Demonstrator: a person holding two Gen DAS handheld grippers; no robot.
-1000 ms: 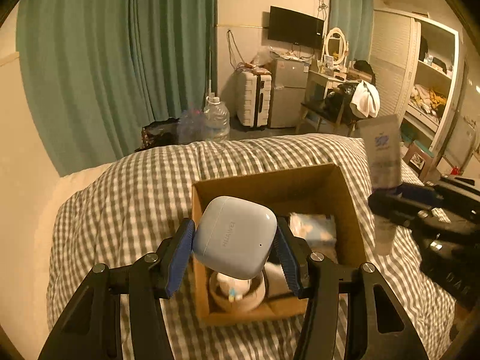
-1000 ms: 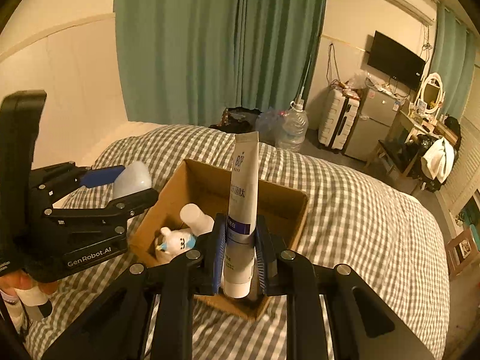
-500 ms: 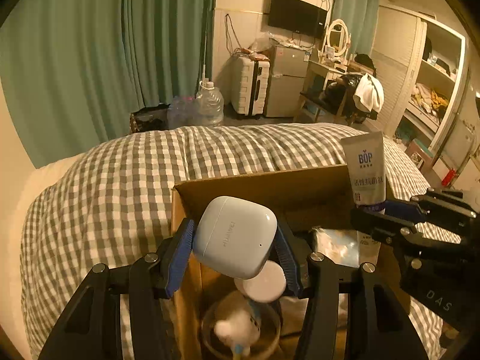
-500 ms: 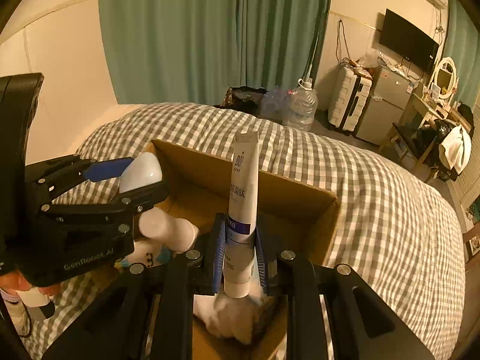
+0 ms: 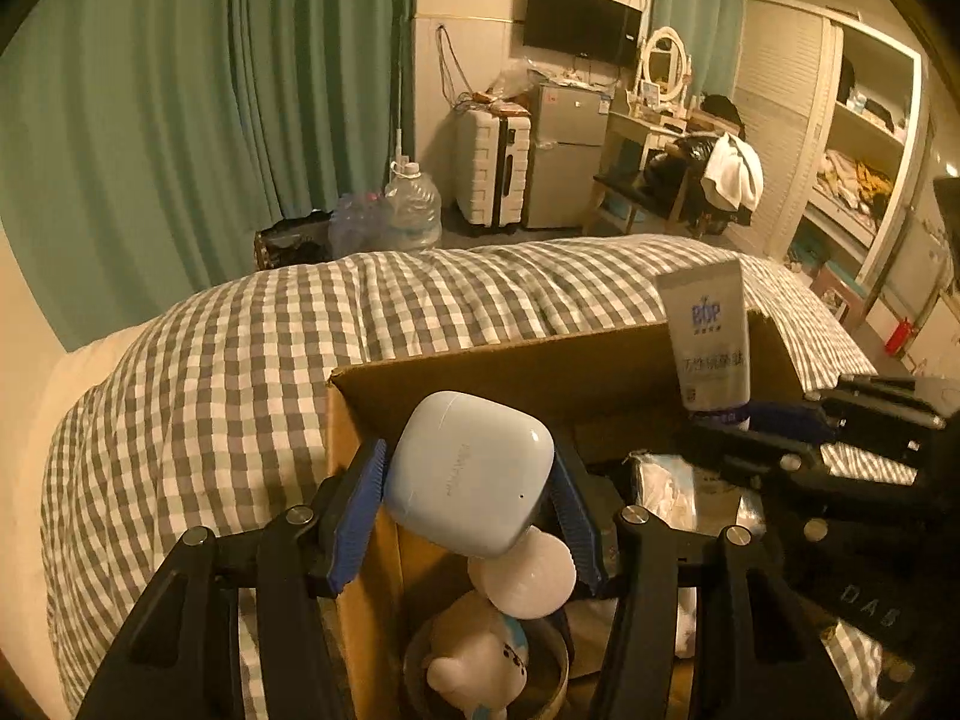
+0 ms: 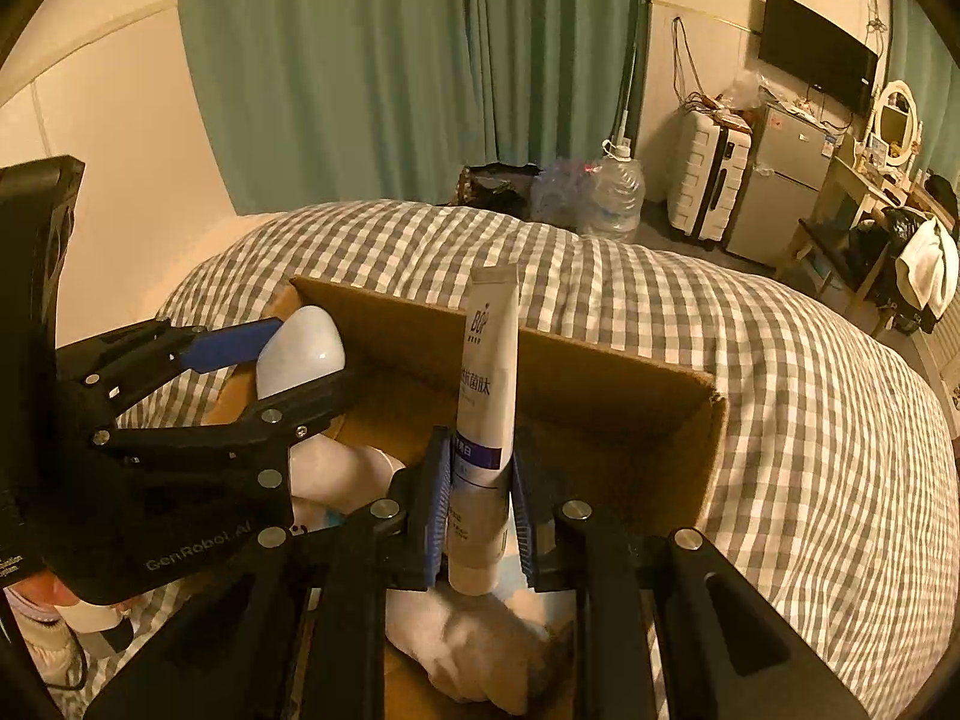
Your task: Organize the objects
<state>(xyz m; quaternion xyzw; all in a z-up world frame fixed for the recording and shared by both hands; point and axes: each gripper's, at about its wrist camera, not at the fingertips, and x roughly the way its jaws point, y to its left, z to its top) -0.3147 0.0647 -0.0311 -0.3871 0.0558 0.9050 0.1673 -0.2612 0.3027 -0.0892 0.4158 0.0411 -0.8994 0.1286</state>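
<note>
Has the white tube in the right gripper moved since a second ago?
Yes. The white tube, gripped by the right gripper, has come down toward the cardboard box; its base now sits below the box's far wall.

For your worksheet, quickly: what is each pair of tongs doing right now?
Left tongs: closed on the earbud case.
Right tongs: closed on the tube.

Pale blue earbud case (image 5: 471, 474), rounded, lid shut, tilted, between the left gripper (image 5: 468, 495) pads, above the box's left end. White tube (image 6: 483, 420) with purple band, upright, crimp up, clamped in the right gripper (image 6: 477, 519). Open cardboard box (image 5: 498, 360) below both, holding a white round-lidded jar (image 5: 521, 579), a white figurine in a bowl (image 5: 474, 660), a plastic packet (image 5: 684, 480).
</note>
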